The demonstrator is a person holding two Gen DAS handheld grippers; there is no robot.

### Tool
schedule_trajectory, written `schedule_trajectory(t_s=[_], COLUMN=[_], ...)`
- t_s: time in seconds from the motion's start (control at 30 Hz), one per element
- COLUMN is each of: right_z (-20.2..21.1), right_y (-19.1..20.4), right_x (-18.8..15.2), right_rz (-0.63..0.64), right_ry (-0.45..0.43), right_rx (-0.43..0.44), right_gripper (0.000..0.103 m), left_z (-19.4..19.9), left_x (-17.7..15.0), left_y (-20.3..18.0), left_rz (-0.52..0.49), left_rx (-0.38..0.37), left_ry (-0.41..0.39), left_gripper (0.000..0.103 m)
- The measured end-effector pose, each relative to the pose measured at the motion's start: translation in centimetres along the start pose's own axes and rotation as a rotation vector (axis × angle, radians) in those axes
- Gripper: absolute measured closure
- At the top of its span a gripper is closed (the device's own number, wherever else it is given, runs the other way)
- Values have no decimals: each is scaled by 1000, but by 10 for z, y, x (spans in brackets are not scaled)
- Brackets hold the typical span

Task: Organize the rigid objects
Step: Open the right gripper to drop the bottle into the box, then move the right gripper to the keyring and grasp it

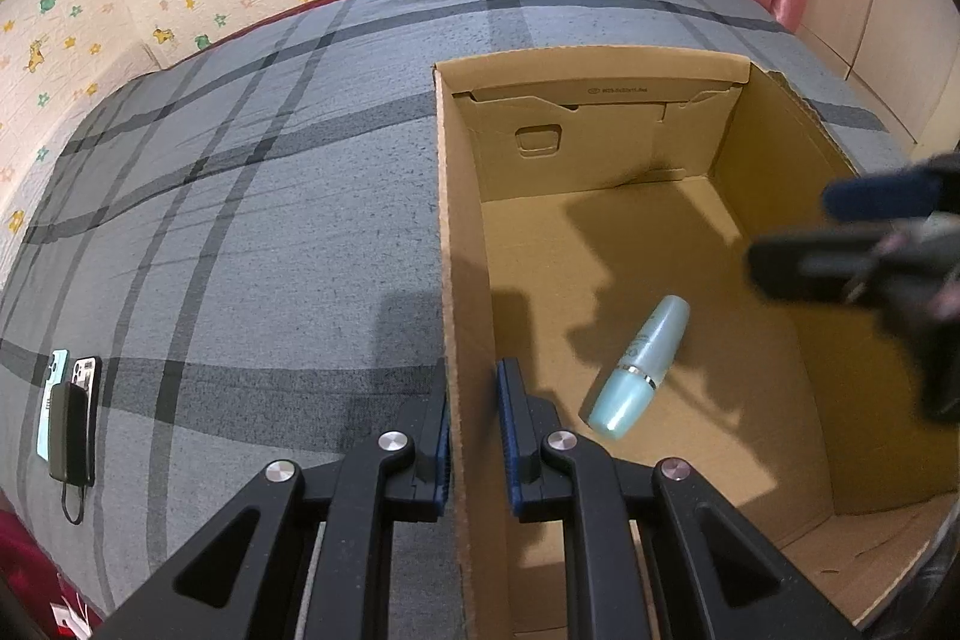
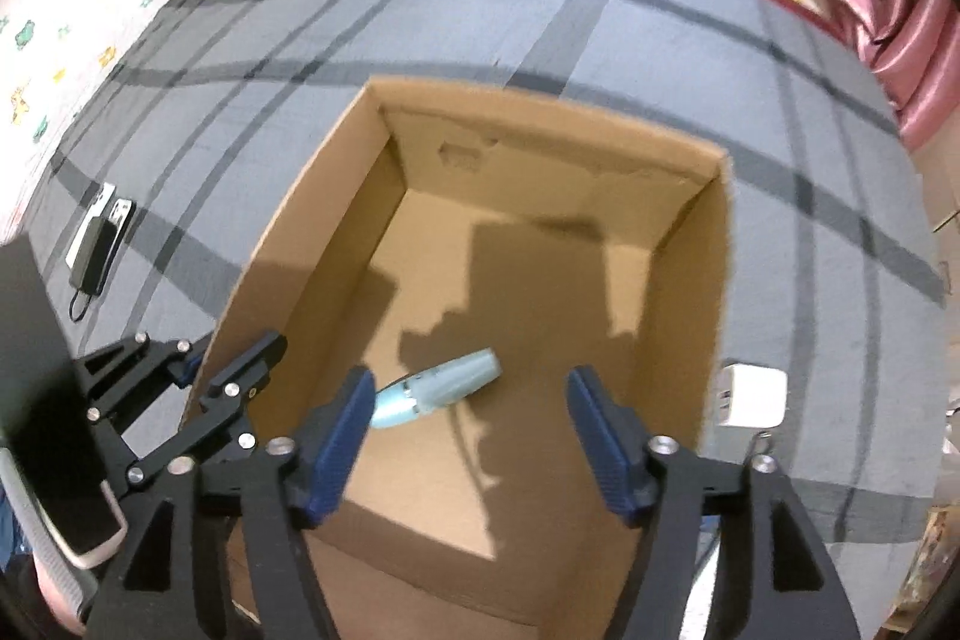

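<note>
We see a grey plaid bed (image 1: 240, 196) carrying a box (image 1: 462, 244), phones (image 1: 66, 394) and a white charger (image 2: 753, 396).

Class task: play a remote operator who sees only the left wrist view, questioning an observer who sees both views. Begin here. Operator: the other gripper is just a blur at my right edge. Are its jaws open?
Observer: Yes. The right gripper stands wide open above the cardboard box, nothing between its pads.
Operator: Is anything lying outside the box on its right side?
Observer: A white block, perhaps a charger, lies on the plaid bedcover beside the box's right wall.
Operator: How does my own gripper sit on the box?
Observer: The left gripper straddles the box's left wall, one finger inside, one outside, shut on it.
Operator: And the bottle?
Observer: The light blue bottle lies on its side on the box floor, below the open right gripper.
</note>
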State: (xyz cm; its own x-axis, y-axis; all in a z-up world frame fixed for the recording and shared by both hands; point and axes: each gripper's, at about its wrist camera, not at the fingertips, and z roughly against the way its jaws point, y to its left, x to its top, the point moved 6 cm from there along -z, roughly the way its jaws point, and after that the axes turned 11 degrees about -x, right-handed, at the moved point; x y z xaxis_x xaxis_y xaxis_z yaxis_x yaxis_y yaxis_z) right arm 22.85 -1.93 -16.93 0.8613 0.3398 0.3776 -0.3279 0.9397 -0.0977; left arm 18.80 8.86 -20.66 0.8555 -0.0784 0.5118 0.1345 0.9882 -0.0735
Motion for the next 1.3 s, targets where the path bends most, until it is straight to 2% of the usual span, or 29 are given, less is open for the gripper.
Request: schedule_trajectory(t_s=[0.13,0.33,0.8,1.1,1.3], right_z=[14,30,25,-8,-41], right_y=[-19,-51,-139,-181,-194], right_x=[8,8,-25,-53,-72], right_rz=[-45,-90,-197,-269,-290], right_ry=[-41,-75,-51,9,53], right_rx=[-21,-60,-160,-196,-201], right_gripper=[12,1,1,1,1], left_z=[0,0,0,1,1], left_x=[0,0,0,0,0], left_y=[0,0,0,1,1], left_rz=[-3,-3,0,-1,-1], left_rx=[1,3,1,4,5], left_ry=[2,1,1,1,1], left_gripper=[89,89,89,89,89])
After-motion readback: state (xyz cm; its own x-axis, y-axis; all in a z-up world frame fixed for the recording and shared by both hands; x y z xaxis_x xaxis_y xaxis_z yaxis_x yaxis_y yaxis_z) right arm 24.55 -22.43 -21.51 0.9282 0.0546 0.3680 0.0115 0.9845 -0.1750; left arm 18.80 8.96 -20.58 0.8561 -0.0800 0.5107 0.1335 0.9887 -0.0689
